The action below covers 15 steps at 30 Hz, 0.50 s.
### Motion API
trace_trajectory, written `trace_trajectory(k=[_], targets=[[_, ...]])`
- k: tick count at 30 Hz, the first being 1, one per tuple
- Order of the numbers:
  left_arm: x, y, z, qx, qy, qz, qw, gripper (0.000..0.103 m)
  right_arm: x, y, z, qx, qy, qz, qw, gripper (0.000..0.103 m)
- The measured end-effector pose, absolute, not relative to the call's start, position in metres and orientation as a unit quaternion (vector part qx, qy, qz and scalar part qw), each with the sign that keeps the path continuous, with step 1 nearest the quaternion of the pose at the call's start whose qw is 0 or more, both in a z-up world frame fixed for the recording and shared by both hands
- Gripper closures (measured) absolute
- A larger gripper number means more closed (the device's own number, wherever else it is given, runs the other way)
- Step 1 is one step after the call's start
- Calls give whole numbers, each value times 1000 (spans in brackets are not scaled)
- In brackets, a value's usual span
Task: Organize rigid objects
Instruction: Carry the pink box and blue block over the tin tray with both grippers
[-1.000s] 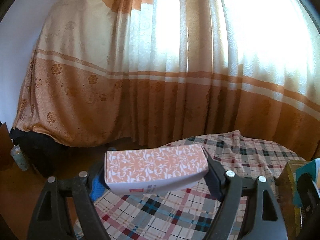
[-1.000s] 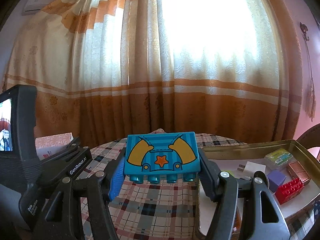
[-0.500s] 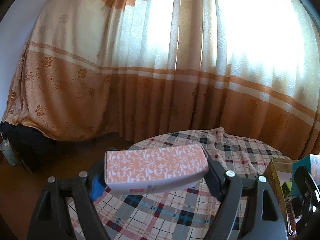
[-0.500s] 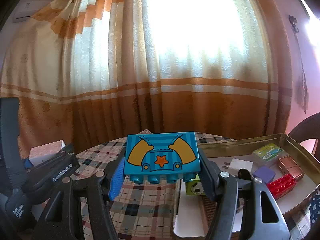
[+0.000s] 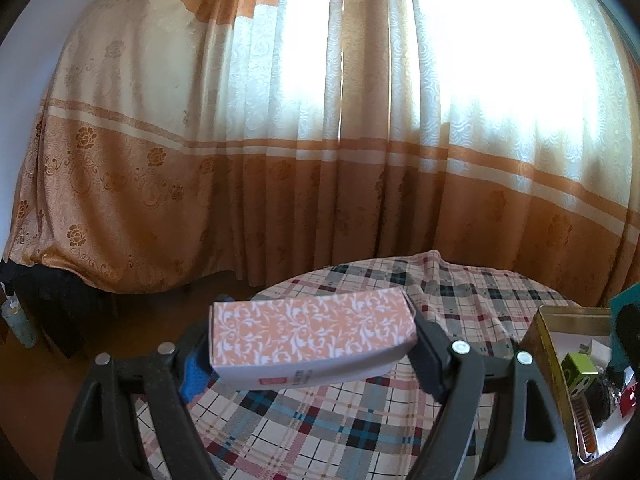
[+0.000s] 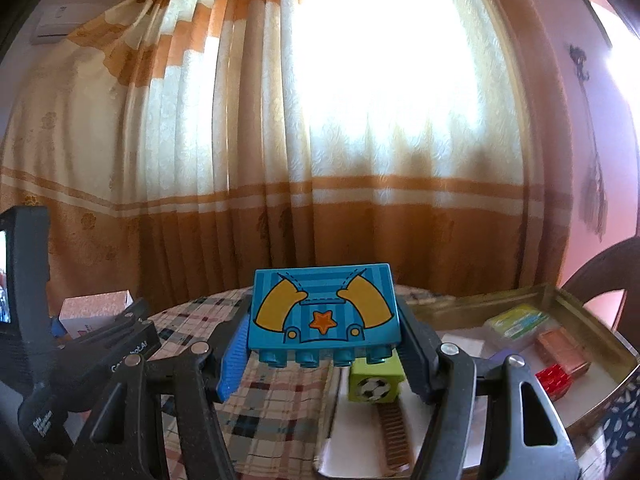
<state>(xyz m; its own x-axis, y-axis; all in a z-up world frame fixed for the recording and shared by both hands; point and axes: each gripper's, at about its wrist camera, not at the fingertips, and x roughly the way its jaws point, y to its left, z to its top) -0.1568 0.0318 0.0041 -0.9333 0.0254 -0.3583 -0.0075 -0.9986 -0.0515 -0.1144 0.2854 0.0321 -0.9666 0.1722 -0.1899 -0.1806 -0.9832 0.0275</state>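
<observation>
An orange floral box (image 5: 310, 330) is clamped lengthwise between the pads of my left gripper (image 5: 312, 344), held above the checked tablecloth (image 5: 320, 432). In the right wrist view, my right gripper (image 6: 324, 332) is shut on a blue toy brick (image 6: 324, 308) printed with yellow arms and an orange star, studs facing down. It hangs over the left end of a gold metal tray (image 6: 576, 300). The left gripper (image 6: 80, 360) with its box (image 6: 94, 310) shows at the left of that view.
The tray holds a green football cube (image 6: 374, 382), a brown comb (image 6: 394, 436), a red brick (image 6: 556, 376), a copper block (image 6: 560, 346) and a green-yellow box (image 6: 520, 320). The tray's end (image 5: 552, 344) shows in the left view. Orange curtains hang behind; a dark chair back (image 6: 600, 276) stands at right.
The right gripper has carried the blue brick rightward, so the tray's left end and the green cube now lie beneath it. The left view has swung slightly, the box still held.
</observation>
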Motion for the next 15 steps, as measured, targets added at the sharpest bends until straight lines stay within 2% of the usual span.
trace_trajectory(k=[15], targets=[[-151,51,4,-189,-12,981,42,21,-96,337,40,-57,34,986,156,36]])
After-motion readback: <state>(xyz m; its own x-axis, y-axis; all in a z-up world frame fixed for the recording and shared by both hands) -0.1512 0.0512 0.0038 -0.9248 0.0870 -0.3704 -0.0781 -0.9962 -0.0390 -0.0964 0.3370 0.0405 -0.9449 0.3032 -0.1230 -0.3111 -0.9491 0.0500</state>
